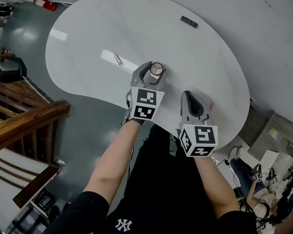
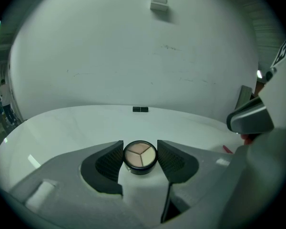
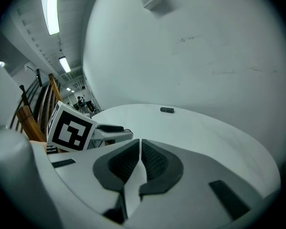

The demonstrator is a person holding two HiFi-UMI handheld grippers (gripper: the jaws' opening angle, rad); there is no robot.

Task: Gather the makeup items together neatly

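On the white table [image 1: 97,28], my left gripper [image 1: 155,72] is shut on a round black compact [image 1: 156,68] with three beige shades; in the left gripper view the compact [image 2: 140,155] sits between both pads of the left gripper [image 2: 140,151]. My right gripper [image 1: 187,94] hovers over the table's near edge, shut with nothing in it; its jaws [image 3: 139,146] meet. A black rectangular makeup case [image 1: 189,21] lies far across the table, also visible as the case [image 2: 140,109] and the case [image 3: 167,110]. A slim silvery tube [image 1: 118,58] lies to the left. A small red item [image 2: 227,149] rests near the right gripper.
A wooden stair railing [image 1: 19,116] stands below the table's left side, and a red object [image 1: 45,4] lies on the floor beyond. Bags and gear [image 1: 263,179] sit on the floor at the right. The table's curved near edge runs just under both grippers.
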